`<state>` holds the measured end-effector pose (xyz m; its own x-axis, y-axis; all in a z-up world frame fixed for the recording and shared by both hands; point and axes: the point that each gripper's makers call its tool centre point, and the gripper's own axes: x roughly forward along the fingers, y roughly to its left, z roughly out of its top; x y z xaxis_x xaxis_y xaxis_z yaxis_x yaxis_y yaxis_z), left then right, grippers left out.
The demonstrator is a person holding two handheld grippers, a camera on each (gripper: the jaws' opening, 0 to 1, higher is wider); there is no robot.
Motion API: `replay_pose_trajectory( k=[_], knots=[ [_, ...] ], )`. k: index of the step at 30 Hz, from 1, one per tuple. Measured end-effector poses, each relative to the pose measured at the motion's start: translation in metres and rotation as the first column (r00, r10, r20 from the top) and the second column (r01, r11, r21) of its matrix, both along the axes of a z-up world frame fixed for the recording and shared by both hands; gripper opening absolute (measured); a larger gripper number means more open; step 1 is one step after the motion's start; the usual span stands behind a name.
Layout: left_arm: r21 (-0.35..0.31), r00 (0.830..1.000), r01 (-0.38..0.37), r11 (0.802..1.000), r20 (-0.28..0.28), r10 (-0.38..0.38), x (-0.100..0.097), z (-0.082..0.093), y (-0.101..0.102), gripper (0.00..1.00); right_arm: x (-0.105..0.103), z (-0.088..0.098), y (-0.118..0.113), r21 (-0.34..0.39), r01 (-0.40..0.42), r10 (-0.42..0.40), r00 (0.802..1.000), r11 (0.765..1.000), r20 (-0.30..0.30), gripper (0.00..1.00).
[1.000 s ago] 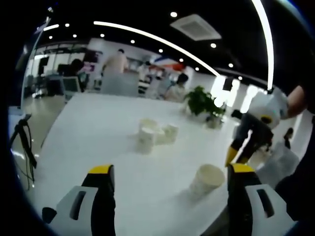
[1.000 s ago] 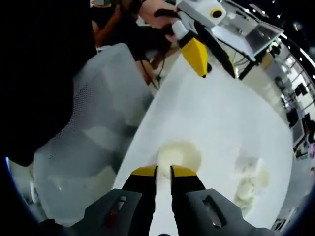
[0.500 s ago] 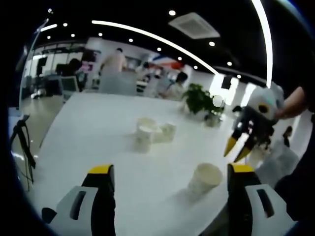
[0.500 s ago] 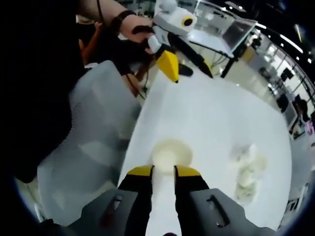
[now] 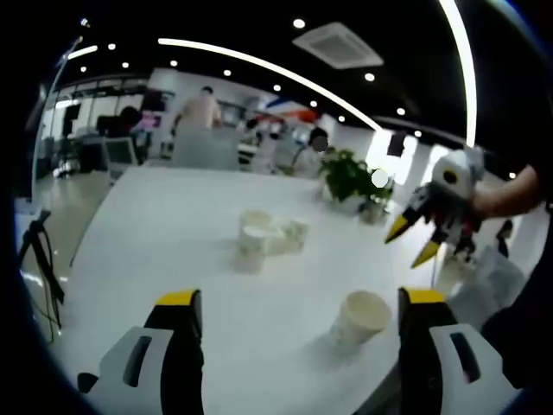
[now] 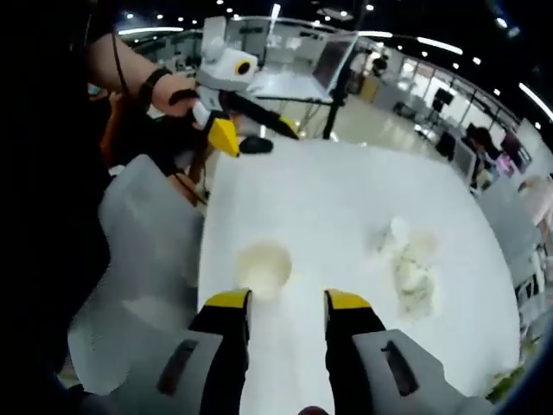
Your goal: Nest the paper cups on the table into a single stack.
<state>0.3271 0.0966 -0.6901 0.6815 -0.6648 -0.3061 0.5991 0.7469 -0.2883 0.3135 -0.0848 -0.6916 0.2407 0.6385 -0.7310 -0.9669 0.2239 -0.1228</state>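
A single white paper cup point(image 5: 361, 320) stands upright near the table's near edge, between and just beyond my left gripper's point(image 5: 301, 304) wide-open jaws. Several more paper cups point(image 5: 263, 236) sit clustered mid-table, some lying over. My right gripper point(image 5: 412, 241) hangs open in the air to the right, above the table edge. In the right gripper view, the single cup point(image 6: 263, 266) lies just ahead of the open right gripper point(image 6: 288, 300), slightly left of the gap, untouched. The cluster of cups point(image 6: 406, 261) sits further right. The left gripper point(image 6: 251, 131), held by a hand, shows at the far table edge.
The white table point(image 5: 164, 233) stretches far back. A potted plant point(image 5: 350, 177) stands at its far right. A pale mesh chair point(image 6: 143, 259) is pushed against the table's edge beside the single cup. People stand and sit in the office behind.
My right gripper's jaws have parted from nearly shut to open, and it has risen and drawn back from the single cup. The cups have not moved.
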Motion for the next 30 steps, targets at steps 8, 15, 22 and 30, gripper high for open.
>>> replay_pose_trajectory(
  k=[8, 15, 22, 30],
  knots=[
    [0.0, 1.0, 0.006, 1.0, 0.009, -0.006, 0.007, 0.002, -0.003, 0.94, 0.028, 0.01, -0.038, 0.123, 0.243, -0.245, 0.97, 0.962, -0.003, 0.41],
    [0.011, 1.0, 0.017, 1.0, 0.009, -0.017, 0.009, 0.002, -0.004, 0.94, 0.041, 0.016, -0.065, 0.198, 0.382, -0.386, 0.922, 0.903, -0.018, 0.48],
    [0.02, 1.0, 0.026, 0.999, 0.013, -0.026, 0.011, 0.003, -0.006, 0.93, 0.044, 0.014, -0.084, 0.208, 0.437, -0.444, 0.896, 0.875, -0.011, 0.54],
    [0.025, 0.999, 0.033, 0.999, 0.015, -0.033, 0.012, 0.005, -0.007, 0.93, 0.043, -0.001, -0.109, 0.209, 0.51, -0.517, 0.856, 0.835, -0.022, 0.6]
  ],
)
